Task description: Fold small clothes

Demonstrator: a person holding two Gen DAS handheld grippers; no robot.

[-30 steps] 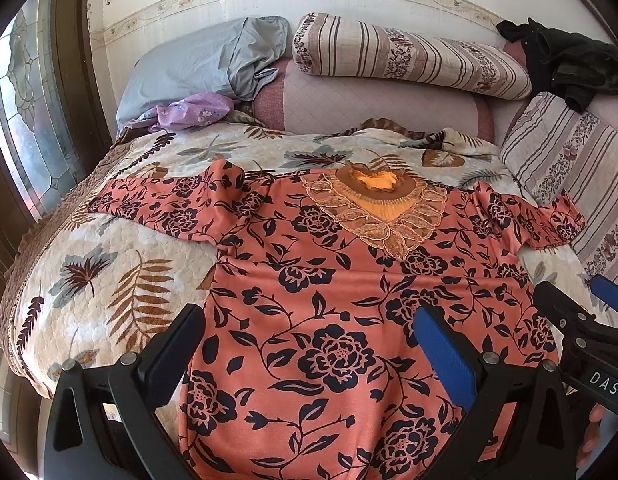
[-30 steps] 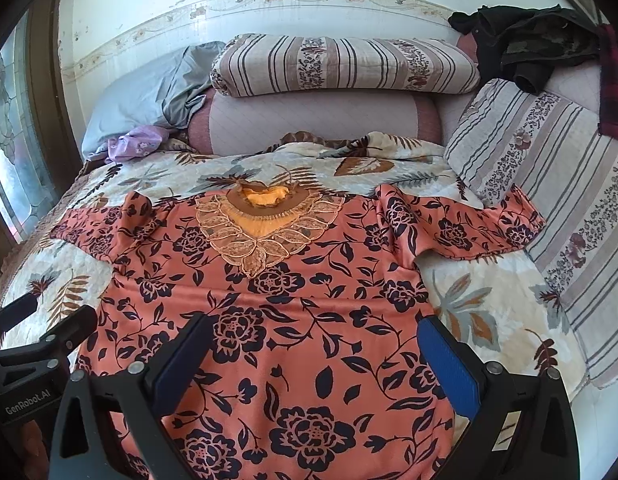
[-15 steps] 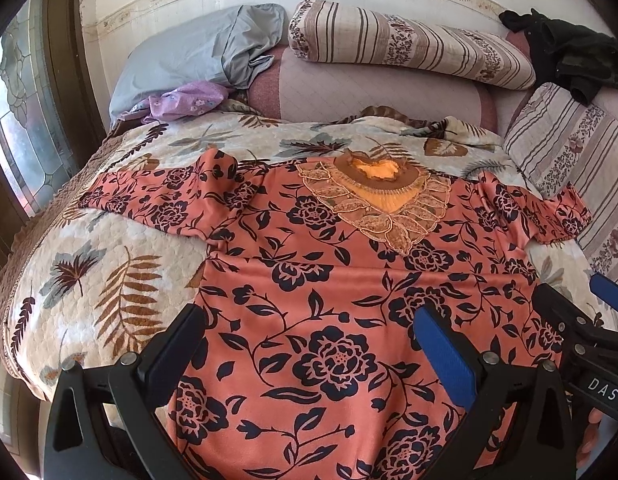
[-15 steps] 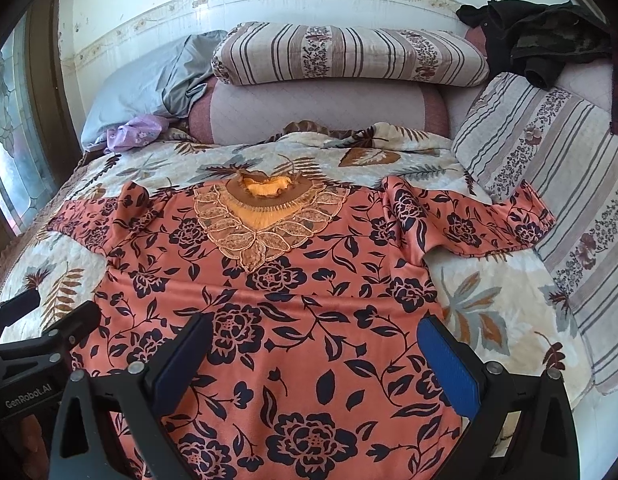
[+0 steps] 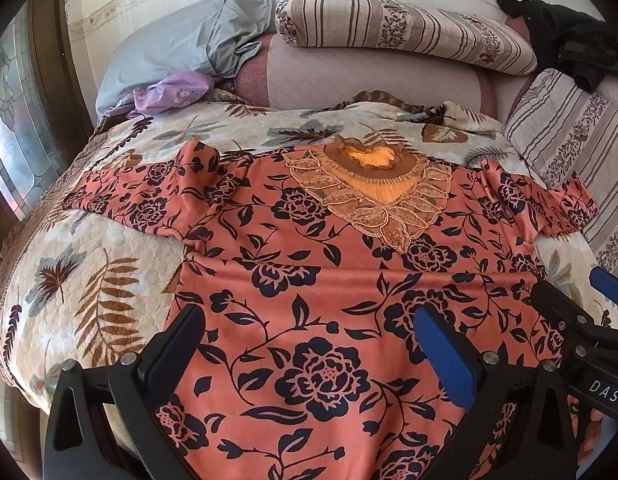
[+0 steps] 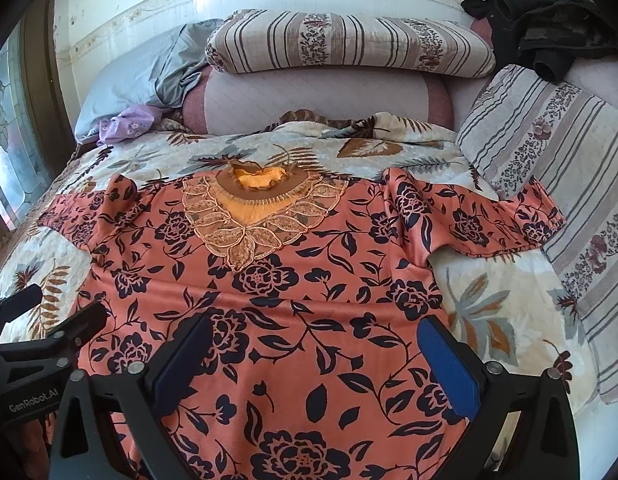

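**A:** Nearest the lens, how many tools?

**B:** Two. The left gripper (image 5: 309, 354) and the right gripper (image 6: 321, 360) hang side by side over the hem end of one garment, jaws spread wide, nothing between the blue pads (image 6: 449, 368). Neither touches cloth as far as the views show.

**A:** And the garment?

**B:** A single coral floral top (image 5: 349, 288) lies face up, flat on the quilt (image 5: 109, 280), both sleeves spread outward, its lace collar (image 6: 257, 212) pointing toward the headboard end. Its hem is cut off by the bottom edge — hidden behind the tools.

**A:** Anything hard to read?

**B:** A fingertip shows at the left view's lower right corner; the rest of the hand is out of frame.

**A:** Farther back?

**B:** One purple cloth (image 5: 169, 92), one grey pillow (image 5: 177, 44), two striped cushions — one (image 6: 349, 44) along the wall, one (image 6: 549, 152) at right — and a dark garment heap (image 6: 549, 24). Patterned window glass (image 5: 9, 120) at left.
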